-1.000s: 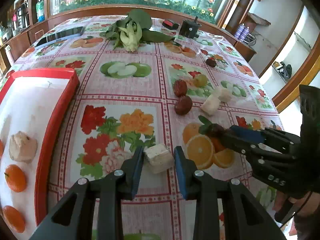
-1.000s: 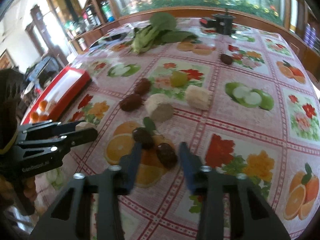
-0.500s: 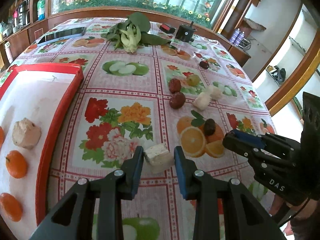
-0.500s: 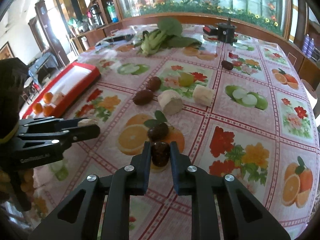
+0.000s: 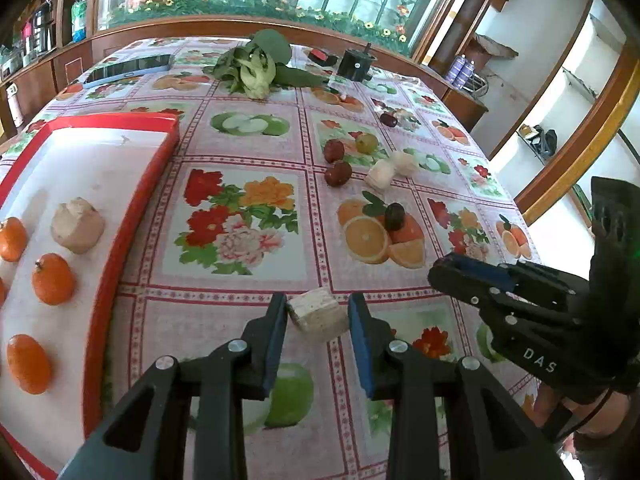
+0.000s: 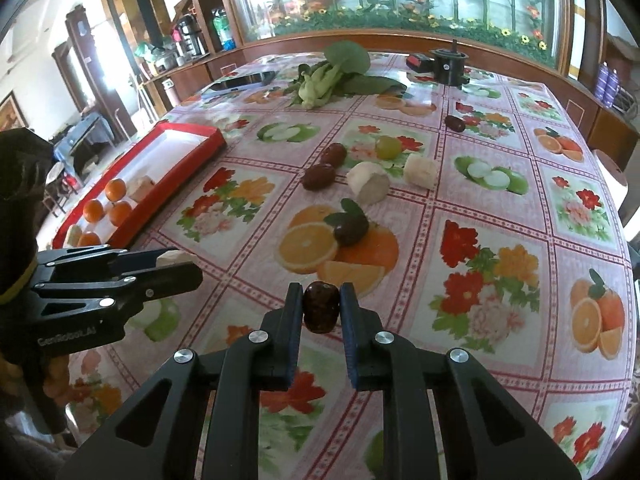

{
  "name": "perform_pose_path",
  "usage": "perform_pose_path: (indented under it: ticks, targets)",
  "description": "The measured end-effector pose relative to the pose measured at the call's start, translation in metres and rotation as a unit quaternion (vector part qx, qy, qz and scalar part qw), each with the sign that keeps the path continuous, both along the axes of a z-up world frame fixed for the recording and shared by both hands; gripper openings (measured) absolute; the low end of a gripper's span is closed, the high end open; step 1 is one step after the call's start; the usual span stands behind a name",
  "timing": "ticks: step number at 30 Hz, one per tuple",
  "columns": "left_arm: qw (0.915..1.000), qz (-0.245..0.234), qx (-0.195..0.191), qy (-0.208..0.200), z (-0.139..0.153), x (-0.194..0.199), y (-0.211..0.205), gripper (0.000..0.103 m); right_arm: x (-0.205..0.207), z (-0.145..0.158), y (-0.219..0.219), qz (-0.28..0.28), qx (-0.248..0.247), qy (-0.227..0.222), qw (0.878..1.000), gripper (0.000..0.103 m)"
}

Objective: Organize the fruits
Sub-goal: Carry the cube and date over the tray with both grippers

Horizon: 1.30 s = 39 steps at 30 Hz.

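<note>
My left gripper (image 5: 318, 316) is shut on a pale cut fruit chunk (image 5: 318, 315), held above the tablecloth. My right gripper (image 6: 320, 307) is shut on a dark red date (image 6: 320, 307), also lifted off the table. The red tray (image 5: 132, 208) with a white inside lies at the left, holding several small oranges (image 5: 53, 279) and a pale chunk (image 5: 77, 225). On the cloth remain dark dates (image 6: 351, 229), two more dates (image 6: 319, 176), a green grape (image 6: 388, 147) and two pale chunks (image 6: 367, 182). The right gripper shows at the right edge of the left wrist view (image 5: 460, 276).
A leafy green vegetable (image 6: 324, 80), a phone (image 6: 240, 82), a black cylinder (image 6: 450, 66) and a lone date (image 6: 455, 123) lie toward the far end of the table. The table's right edge (image 5: 516, 216) drops off to the floor.
The right gripper closed on a date that lay on the cloth and lifted it. Both grippers drew back toward the near edge, the left one still holding its chunk.
</note>
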State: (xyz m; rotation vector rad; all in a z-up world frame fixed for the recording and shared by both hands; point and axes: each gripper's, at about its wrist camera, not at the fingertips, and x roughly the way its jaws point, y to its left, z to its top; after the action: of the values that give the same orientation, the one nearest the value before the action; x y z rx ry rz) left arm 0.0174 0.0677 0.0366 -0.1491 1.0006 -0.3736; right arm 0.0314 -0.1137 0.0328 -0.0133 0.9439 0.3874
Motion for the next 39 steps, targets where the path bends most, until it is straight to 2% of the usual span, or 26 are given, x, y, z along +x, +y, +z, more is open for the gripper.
perform_pose_path:
  ticks: [9,15,21,25,31,39]
  targets:
    - [0.9994,0.025,-0.017,-0.014,0.019,-0.004,0.037,0.034,0.005,0.012,0.047,0.025,-0.002,-0.008,1.0,0.018]
    - [0.9976,0.064,-0.018,-0.02,0.03,-0.001,0.084,0.034,0.018,0.025,0.099,0.065,-0.004,-0.023,0.998,0.018]
    - [0.9931,0.115,-0.001,-0.021,0.033,0.015,0.141,0.034,0.035,0.035,0.153,0.099,-0.005,-0.043,0.994,0.018]
    - [0.9896,0.142,0.014,-0.016,0.03,0.032,0.174,0.034,0.051,0.035,0.191,0.119,-0.006,-0.049,0.992,0.018]
    - [0.9867,0.159,0.031,-0.006,0.018,0.063,0.202,0.034,0.076,0.024,0.23,0.128,-0.007,-0.046,0.991,0.018]
    - [0.9855,0.163,0.048,0.012,-0.002,0.1,0.216,0.034,0.109,0.001,0.245,0.113,-0.01,-0.018,0.993,0.018]
